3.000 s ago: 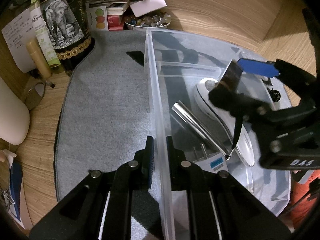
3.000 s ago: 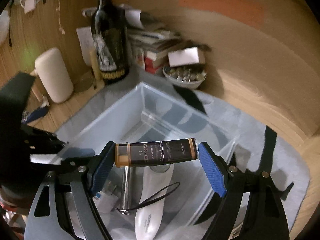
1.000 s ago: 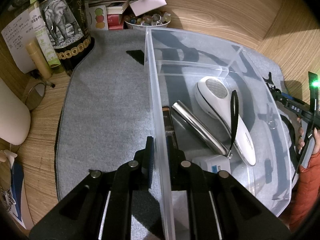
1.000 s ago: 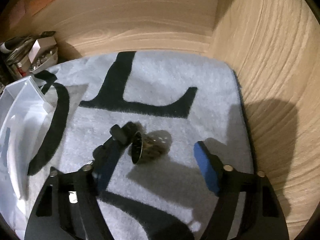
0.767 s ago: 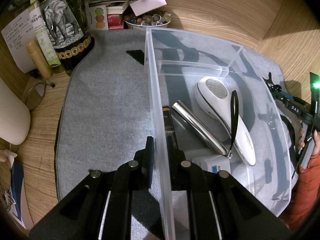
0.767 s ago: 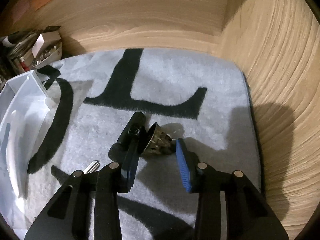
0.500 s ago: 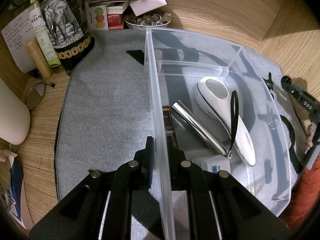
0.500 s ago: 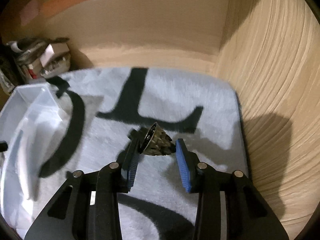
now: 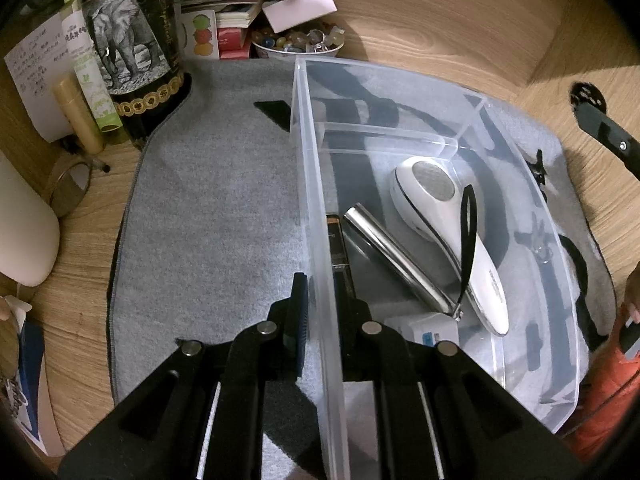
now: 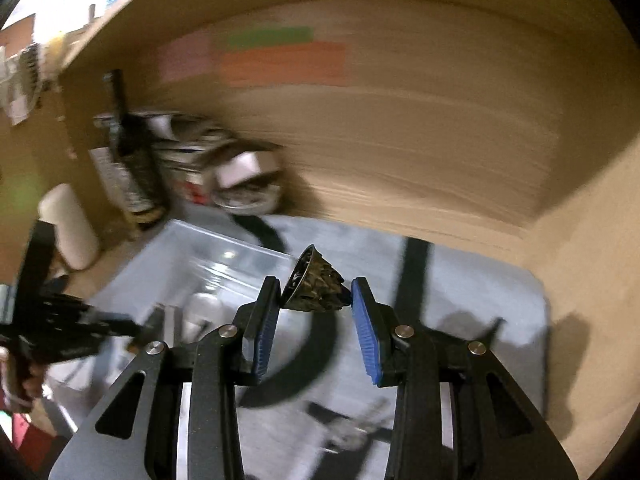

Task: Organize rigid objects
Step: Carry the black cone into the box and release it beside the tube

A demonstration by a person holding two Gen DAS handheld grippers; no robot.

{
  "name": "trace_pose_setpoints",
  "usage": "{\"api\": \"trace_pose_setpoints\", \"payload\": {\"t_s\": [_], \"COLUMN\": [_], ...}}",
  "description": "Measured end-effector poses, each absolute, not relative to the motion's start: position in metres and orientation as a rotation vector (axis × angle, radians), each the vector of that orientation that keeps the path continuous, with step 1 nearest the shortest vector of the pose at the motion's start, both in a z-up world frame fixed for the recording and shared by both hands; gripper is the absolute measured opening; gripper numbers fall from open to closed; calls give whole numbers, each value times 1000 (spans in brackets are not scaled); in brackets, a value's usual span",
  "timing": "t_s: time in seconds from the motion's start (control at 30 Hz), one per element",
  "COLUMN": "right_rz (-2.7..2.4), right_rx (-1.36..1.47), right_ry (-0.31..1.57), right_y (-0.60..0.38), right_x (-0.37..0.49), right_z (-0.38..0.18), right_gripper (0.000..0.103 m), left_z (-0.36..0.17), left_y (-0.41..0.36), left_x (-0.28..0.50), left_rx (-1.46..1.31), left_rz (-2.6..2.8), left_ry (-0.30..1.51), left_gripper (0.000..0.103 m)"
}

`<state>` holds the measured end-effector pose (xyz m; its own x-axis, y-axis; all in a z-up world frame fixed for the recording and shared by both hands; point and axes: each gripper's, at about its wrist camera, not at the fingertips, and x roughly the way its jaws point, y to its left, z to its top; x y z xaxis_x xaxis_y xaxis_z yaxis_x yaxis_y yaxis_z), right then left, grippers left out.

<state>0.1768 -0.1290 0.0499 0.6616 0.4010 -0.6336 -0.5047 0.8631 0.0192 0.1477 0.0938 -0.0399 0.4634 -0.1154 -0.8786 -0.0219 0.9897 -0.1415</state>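
Note:
My left gripper (image 9: 322, 304) is shut on the near wall of the clear plastic bin (image 9: 316, 216) and holds it on the grey mat. In the bin lie a white lint shaver (image 9: 444, 232), a silver tube (image 9: 396, 258), a dark slim bottle (image 9: 338, 240) and a small white box (image 9: 424, 326). My right gripper (image 10: 314, 300) is shut on a small dark metal cone-shaped cup (image 10: 314, 288) and holds it in the air to the right of the bin (image 10: 208, 264). The right wrist view is blurred by motion.
A wine bottle with an elephant label (image 9: 132, 52), a bowl of stones (image 9: 298, 42), books and paper notes stand at the back left. A white cylinder (image 9: 20, 232) stands at the left. A wooden wall runs behind and to the right of the mat (image 10: 472, 300).
My right gripper dropped the slim bottle into the bin, went to the mat, shut on the metal cone and lifted it, swinging back toward the bin. My left gripper has not moved.

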Motion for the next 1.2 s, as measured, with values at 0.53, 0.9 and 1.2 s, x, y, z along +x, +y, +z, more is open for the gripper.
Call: {"api": "trace_pose_setpoints", "payload": {"t_s": [0.53,0.9,1.2], "right_rz": [708,700,674], "right_rx": [-360,-443,-371], "right_ry": [823,897,801], "right_y": [-27,-19,-40], "right_x": [175,174,169], "right_z": [2,-18,11], "right_gripper": [34,38,52], "left_z": [-39,-39,-39], "left_y": [93,93,93], "left_x": [148,149,149], "left_rx": [-138,-137,-138], "left_rz": [-57,-55,-56], "left_ry": [1089,1090,1090], "left_gripper": [10,10,10]}}
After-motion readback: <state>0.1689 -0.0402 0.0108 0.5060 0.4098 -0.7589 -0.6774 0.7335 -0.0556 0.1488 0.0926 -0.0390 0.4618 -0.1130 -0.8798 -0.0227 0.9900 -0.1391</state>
